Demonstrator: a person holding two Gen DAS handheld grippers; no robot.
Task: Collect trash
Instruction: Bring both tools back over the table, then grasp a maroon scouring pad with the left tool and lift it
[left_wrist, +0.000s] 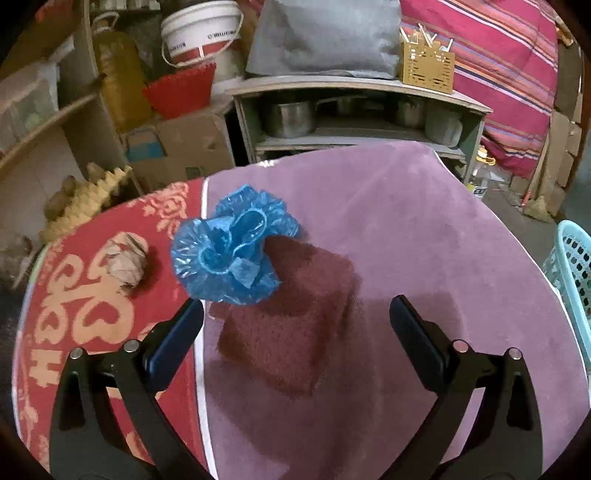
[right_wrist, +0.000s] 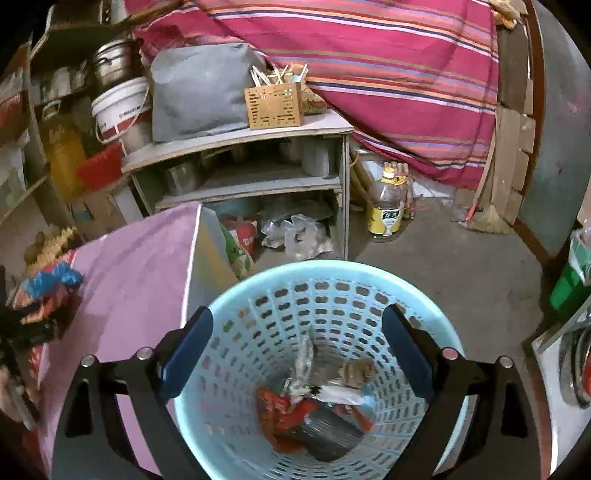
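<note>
On the table, a crumpled blue plastic piece (left_wrist: 232, 247) lies across the seam between the red patterned cloth (left_wrist: 85, 314) and the purple cloth (left_wrist: 406, 229). A crumpled brown paper ball (left_wrist: 127, 258) rests to its left. My left gripper (left_wrist: 297, 304) is open just short of the blue plastic, above a dark red knitted cloth (left_wrist: 291, 339), and holds nothing. My right gripper (right_wrist: 297, 314) hangs open and empty over the light blue basket (right_wrist: 258, 280). Red wrappers (right_wrist: 284, 410), a brown wad (right_wrist: 356, 371) and a dark item (right_wrist: 325, 439) lie inside it.
The basket (left_wrist: 572, 266) stands on the floor off the table's right edge. Behind the table is a grey shelf unit (right_wrist: 240, 136) with pots, a wooden utensil box (right_wrist: 273, 105) and a grey cushion. An oil bottle (right_wrist: 386, 206) is on the concrete floor.
</note>
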